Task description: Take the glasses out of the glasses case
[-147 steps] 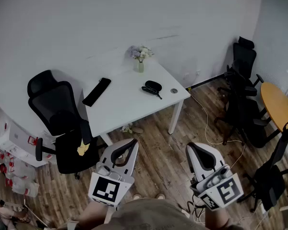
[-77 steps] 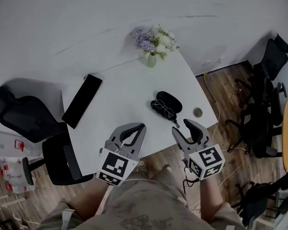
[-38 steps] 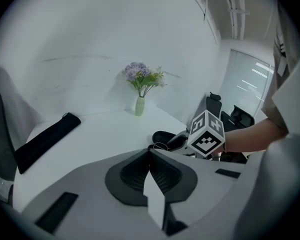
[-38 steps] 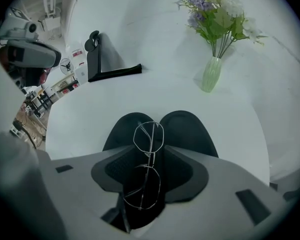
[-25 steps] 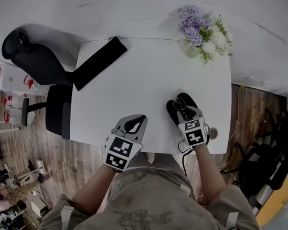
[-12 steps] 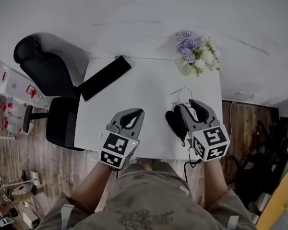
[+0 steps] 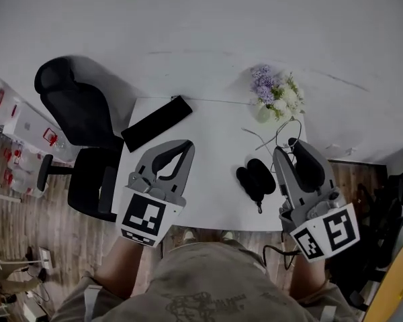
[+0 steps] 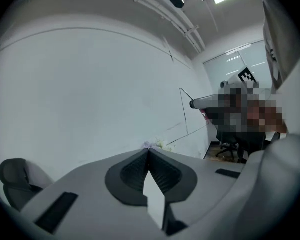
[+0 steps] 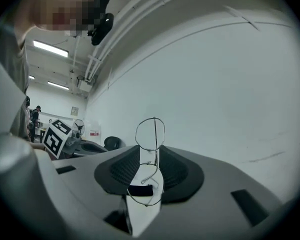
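The wire-rimmed glasses (image 7: 280,127) hang in the air above the white table (image 7: 208,180), with my right gripper (image 7: 291,143) shut on them. In the right gripper view one round lens (image 9: 150,132) sticks up past the pads and the other lens sits between them. The black glasses case (image 7: 255,178) lies open on the table, below and left of that gripper. My left gripper (image 7: 187,145) is held over the table's near left part. Its jaws meet with nothing between them (image 8: 149,152).
A long flat black object (image 7: 156,123) lies at the table's far left corner. A vase of flowers (image 7: 275,96) stands at the far right corner. A black office chair (image 7: 77,116) stands left of the table. A white wall runs behind.
My right gripper has risen from the case with the glasses in it. The left gripper has risen too. The case stays open on the table.
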Motion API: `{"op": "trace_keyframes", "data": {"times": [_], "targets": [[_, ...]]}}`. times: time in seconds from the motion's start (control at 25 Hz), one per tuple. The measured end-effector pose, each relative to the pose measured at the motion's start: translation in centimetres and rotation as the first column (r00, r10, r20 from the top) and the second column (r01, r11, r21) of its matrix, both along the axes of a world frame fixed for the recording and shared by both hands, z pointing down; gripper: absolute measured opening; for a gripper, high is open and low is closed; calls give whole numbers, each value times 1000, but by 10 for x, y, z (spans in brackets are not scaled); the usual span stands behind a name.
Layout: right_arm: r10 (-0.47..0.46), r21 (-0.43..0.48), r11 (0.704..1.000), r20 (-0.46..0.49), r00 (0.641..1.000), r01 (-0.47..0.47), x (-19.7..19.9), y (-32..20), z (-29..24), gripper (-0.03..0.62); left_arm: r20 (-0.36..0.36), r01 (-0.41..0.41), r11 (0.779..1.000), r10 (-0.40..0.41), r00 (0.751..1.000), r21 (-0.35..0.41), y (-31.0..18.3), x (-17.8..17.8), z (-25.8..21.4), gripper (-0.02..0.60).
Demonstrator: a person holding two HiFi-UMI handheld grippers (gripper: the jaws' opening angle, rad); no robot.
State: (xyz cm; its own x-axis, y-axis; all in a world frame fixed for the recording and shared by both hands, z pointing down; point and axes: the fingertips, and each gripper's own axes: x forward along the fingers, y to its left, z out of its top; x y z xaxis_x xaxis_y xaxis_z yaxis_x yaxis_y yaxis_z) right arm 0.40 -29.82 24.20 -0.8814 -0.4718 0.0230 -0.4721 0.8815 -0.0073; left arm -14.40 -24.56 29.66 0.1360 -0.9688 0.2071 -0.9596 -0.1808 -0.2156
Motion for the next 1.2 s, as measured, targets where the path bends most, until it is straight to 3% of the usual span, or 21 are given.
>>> {"op": "trace_keyframes", "data": {"times": [0.12, 0.24, 0.64, 1.2], "targets": [[2, 39, 999, 36, 999, -3, 4, 15, -17, 137, -28, 22, 997, -20, 999, 74, 11, -7, -27, 15], [7, 61, 998, 47, 999, -10, 10, 28, -22, 133, -40, 28, 995, -25, 999, 98, 20, -7, -38, 15], [-61, -27, 998, -11, 998, 61, 2, 57, 8, 131, -68, 21, 999, -19, 997, 34, 46, -2, -18, 15], [-45, -9, 999, -52, 998, 44, 5, 54, 12, 129, -72, 9, 999, -6, 997, 42, 50, 2, -21, 15]]}}
